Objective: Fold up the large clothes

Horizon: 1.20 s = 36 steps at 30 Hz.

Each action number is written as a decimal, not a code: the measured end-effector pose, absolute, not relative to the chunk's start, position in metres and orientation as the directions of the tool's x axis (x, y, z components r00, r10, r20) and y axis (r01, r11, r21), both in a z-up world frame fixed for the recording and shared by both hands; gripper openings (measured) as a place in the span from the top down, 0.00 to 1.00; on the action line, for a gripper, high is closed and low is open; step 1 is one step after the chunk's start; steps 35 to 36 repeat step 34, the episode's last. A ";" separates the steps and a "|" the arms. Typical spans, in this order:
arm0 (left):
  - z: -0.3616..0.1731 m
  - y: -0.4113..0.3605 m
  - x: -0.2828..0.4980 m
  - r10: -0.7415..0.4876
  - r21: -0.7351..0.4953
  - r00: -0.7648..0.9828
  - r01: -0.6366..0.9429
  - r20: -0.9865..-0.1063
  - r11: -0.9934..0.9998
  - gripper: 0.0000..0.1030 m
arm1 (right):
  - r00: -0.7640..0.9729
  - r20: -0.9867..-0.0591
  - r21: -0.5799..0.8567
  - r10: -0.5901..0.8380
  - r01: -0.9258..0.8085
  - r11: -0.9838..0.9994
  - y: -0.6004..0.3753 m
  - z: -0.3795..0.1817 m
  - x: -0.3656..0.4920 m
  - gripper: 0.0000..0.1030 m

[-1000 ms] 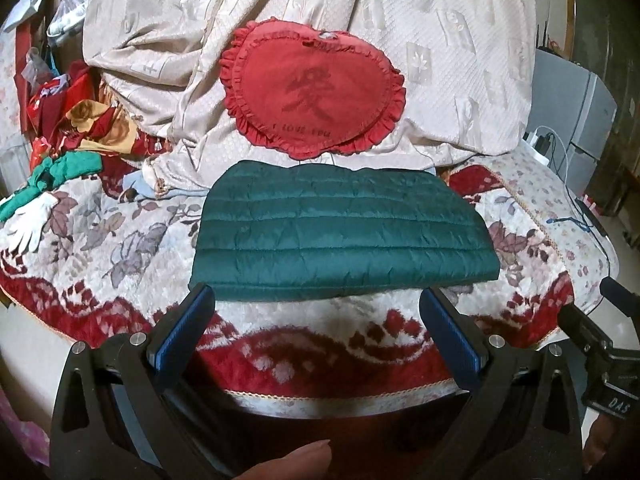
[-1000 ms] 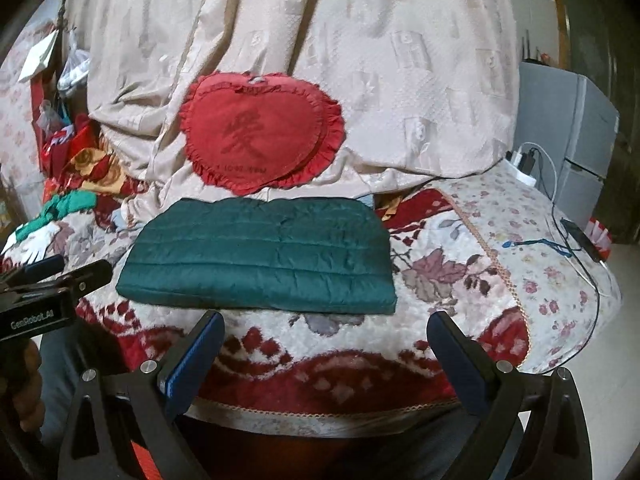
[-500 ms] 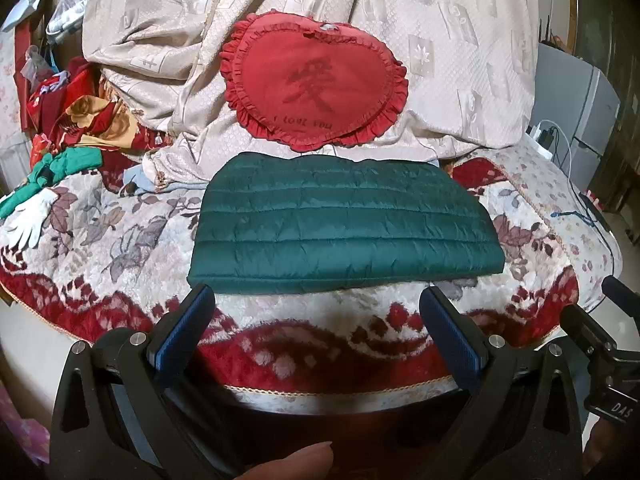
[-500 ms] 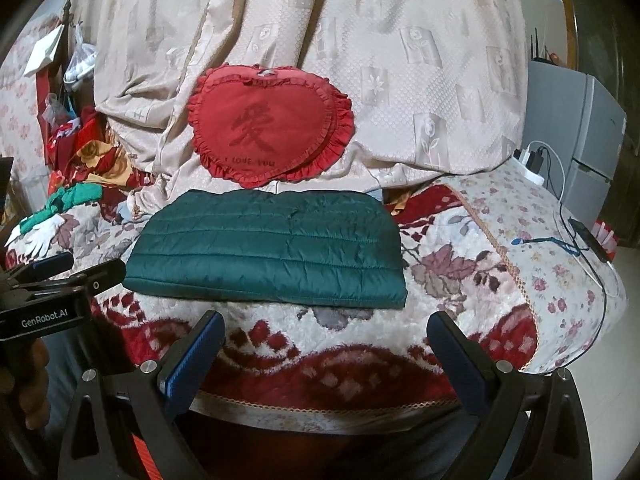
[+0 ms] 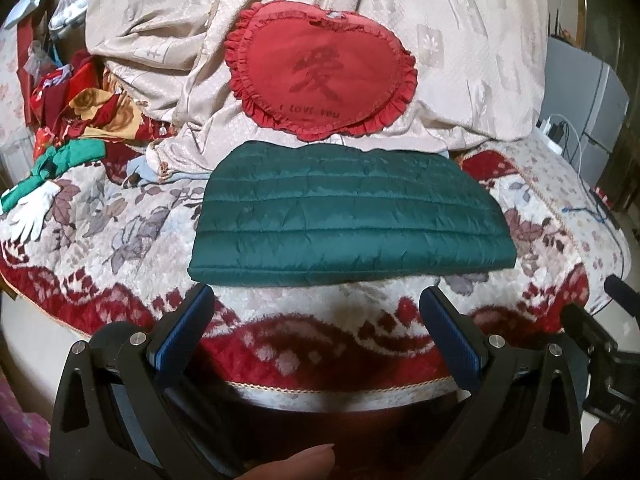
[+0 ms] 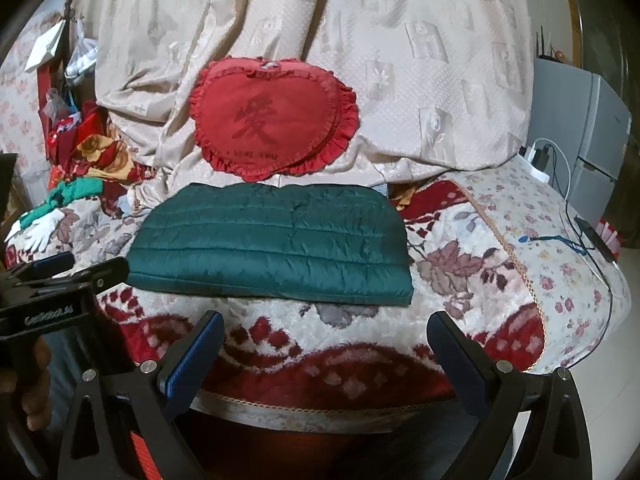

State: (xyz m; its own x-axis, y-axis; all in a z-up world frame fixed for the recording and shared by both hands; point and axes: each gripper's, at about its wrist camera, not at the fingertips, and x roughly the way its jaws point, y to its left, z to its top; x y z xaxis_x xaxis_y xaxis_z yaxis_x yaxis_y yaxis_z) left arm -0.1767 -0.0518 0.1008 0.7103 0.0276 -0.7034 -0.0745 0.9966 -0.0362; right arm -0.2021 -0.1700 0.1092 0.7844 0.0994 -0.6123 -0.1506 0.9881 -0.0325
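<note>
A dark green quilted garment (image 5: 348, 212) lies folded into a flat rectangle on the flowered red and white bedspread (image 5: 120, 240); it also shows in the right wrist view (image 6: 272, 244). My left gripper (image 5: 316, 320) is open and empty, held over the bed's front edge just short of the garment's near hem. My right gripper (image 6: 324, 340) is open and empty, also at the front edge, a little short of the garment. The left gripper's body shows at the left of the right wrist view (image 6: 60, 288).
A red heart-shaped cushion (image 5: 320, 80) leans on a beige bedcover (image 5: 460, 40) behind the garment. Mixed clothes and a white glove (image 5: 32, 216) lie at the left. Cables and a charger (image 6: 576, 236) lie on the bed's right side, by a grey cabinet (image 6: 592, 128).
Both grippers have tilted and moved slightly forward, so the garment and cushion sit lower in both views. Both stay open; the garment has not moved.
</note>
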 end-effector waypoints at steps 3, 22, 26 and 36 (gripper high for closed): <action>0.098 -0.053 -0.173 0.036 -0.017 0.700 -0.069 -0.714 0.997 0.01 | 0.773 -0.626 -0.003 0.106 -0.138 0.990 -0.171 0.102 -0.194 0.03; 0.082 -0.069 -0.141 0.002 -0.032 0.665 -0.038 -0.746 0.999 0.01 | 0.745 -0.662 -0.017 0.077 -0.117 0.993 -0.172 0.089 -0.169 0.03; 0.081 -0.070 -0.143 0.002 -0.034 0.662 -0.041 -0.749 0.999 0.01 | 0.747 -0.660 -0.026 0.075 -0.122 0.992 -0.172 0.090 -0.170 0.03; 0.086 -0.063 -0.149 -0.018 -0.071 0.690 -0.048 -0.723 0.996 0.01 | 0.752 -0.654 -0.041 0.075 -0.134 0.990 -0.165 0.093 -0.173 0.03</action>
